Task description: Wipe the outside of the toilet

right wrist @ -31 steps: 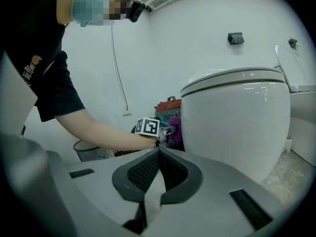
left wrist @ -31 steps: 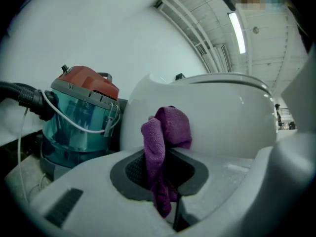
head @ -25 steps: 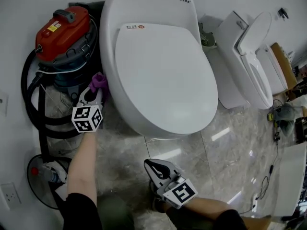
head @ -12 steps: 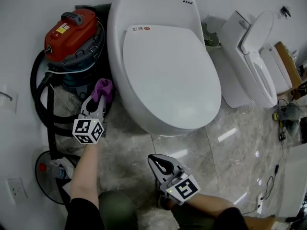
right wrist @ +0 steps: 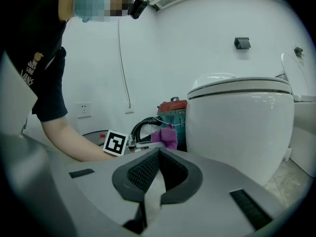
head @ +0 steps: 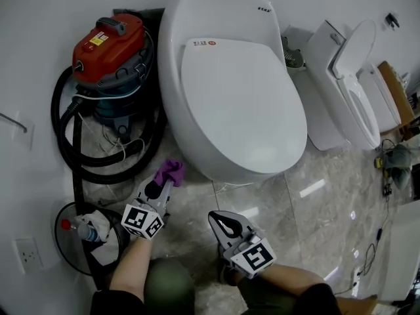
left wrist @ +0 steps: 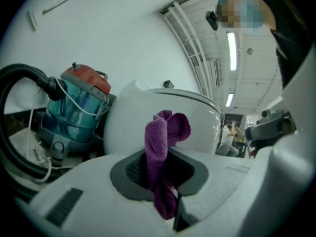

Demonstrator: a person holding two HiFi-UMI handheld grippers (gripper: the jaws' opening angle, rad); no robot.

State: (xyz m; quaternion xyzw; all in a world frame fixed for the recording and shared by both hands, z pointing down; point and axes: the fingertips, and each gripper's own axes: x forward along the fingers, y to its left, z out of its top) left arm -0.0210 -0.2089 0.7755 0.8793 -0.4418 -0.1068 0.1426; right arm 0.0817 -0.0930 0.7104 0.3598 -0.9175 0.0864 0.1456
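A red vacuum cleaner (head: 108, 41) with a black hose (head: 58, 120) is seen at the upper left. A second toilet (head: 328, 104) is placed at the right. A bottle (head: 82, 231) is laid in a round basin (head: 59, 243), lower left.

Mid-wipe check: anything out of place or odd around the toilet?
Nothing spilled or damaged. The vacuum's black hose sprawls in loops beside the toilet, crowding the side where the left gripper holds the purple cloth.
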